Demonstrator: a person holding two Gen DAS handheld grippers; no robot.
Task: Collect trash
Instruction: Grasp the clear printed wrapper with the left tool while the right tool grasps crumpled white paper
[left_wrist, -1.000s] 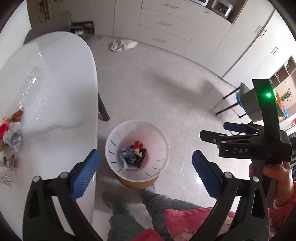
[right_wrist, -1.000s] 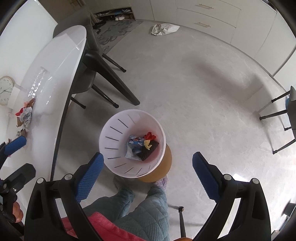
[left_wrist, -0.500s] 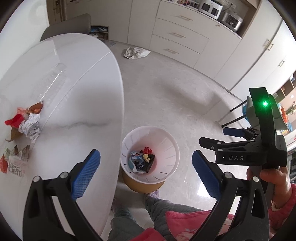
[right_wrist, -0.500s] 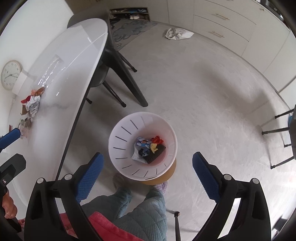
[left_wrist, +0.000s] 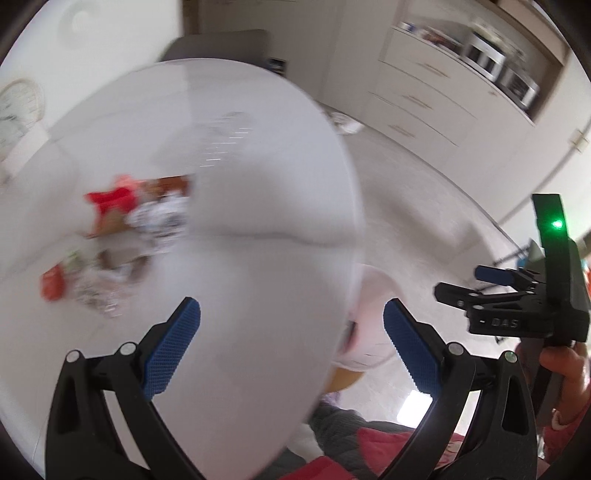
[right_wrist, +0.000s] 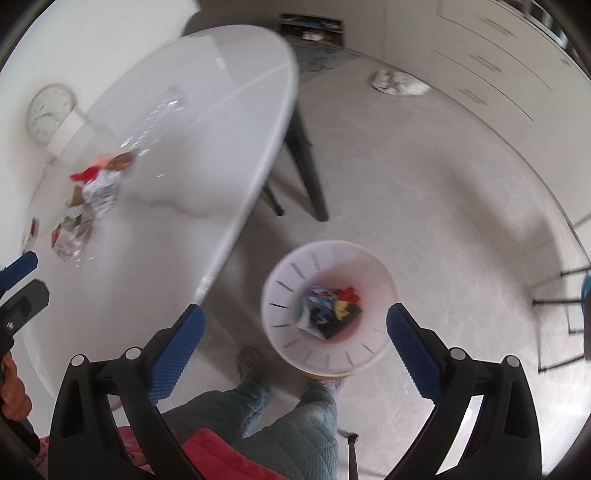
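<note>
in the left wrist view, a blurred heap of trash (left_wrist: 122, 236) lies at the middle left of the frame on the white tabletop (left_wrist: 258, 240): red scraps, crumpled silver foil and brown bits. the left claw (left_wrist: 291, 347) at the bottom centre is spread wide and empty, its blue pads over bare tabletop, with the heap up and to the left, well apart. at the far right a hand (left_wrist: 565, 373) holds the right claw's body, printed "das", with a green light above it.

in the right wrist view, a round wall clock (right_wrist: 50, 112) sits at the upper left. the same heap lies at the middle left on the tabletop. the white bin (right_wrist: 328, 310) stands on the floor at lower centre, holding blue, red, yellow and black wrappers. the right claw (right_wrist: 295, 347) is parted wide, holding nothing, with the bin between its pads in the frame and the heap far to the upper left. crumpled paper (right_wrist: 399, 83) lies on the floor at the upper right.
</note>
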